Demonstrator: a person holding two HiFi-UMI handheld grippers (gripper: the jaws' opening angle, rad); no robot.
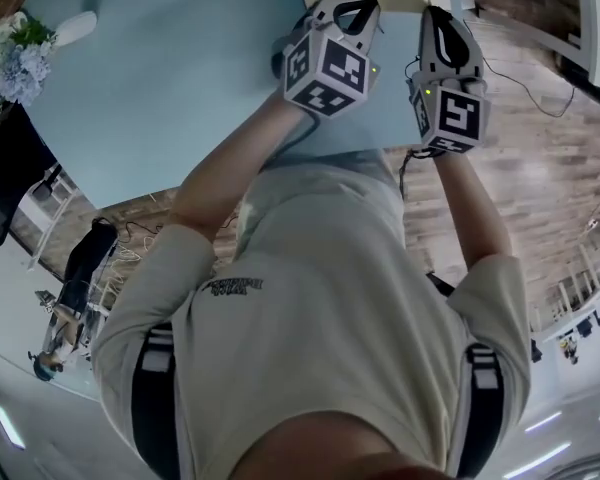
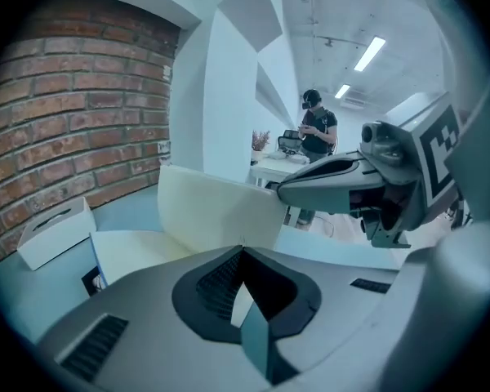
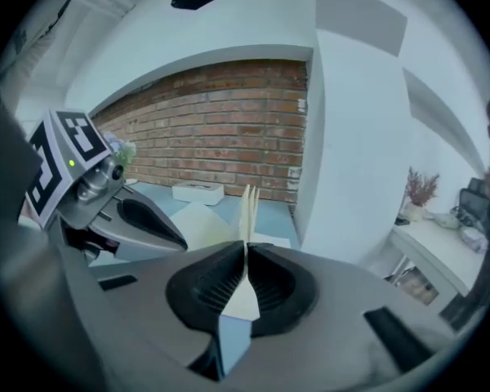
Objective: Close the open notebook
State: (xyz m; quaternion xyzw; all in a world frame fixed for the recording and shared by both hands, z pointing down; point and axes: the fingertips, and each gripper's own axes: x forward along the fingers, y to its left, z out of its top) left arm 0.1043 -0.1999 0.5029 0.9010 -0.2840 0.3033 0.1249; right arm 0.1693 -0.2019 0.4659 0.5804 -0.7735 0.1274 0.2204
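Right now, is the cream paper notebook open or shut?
Half open: the cream paper notebook has one leaf standing upright, pinched in the right gripper, beside a flat page.

I read the notebook [image 2: 216, 207] pages as plain cream, no print, and the bench [image 1: 170, 78] as pale blue. Left gripper [image 2: 243, 251] and right gripper [image 3: 245, 256] are grey with black ribbed fingers [image 3: 208, 280], each carrying a black-and-white square-marker cube [image 1: 328, 68]. Background: red-brown brick wall [image 3: 212, 137], white box [image 2: 53, 233], brown wood-plank floor [image 1: 540, 168].
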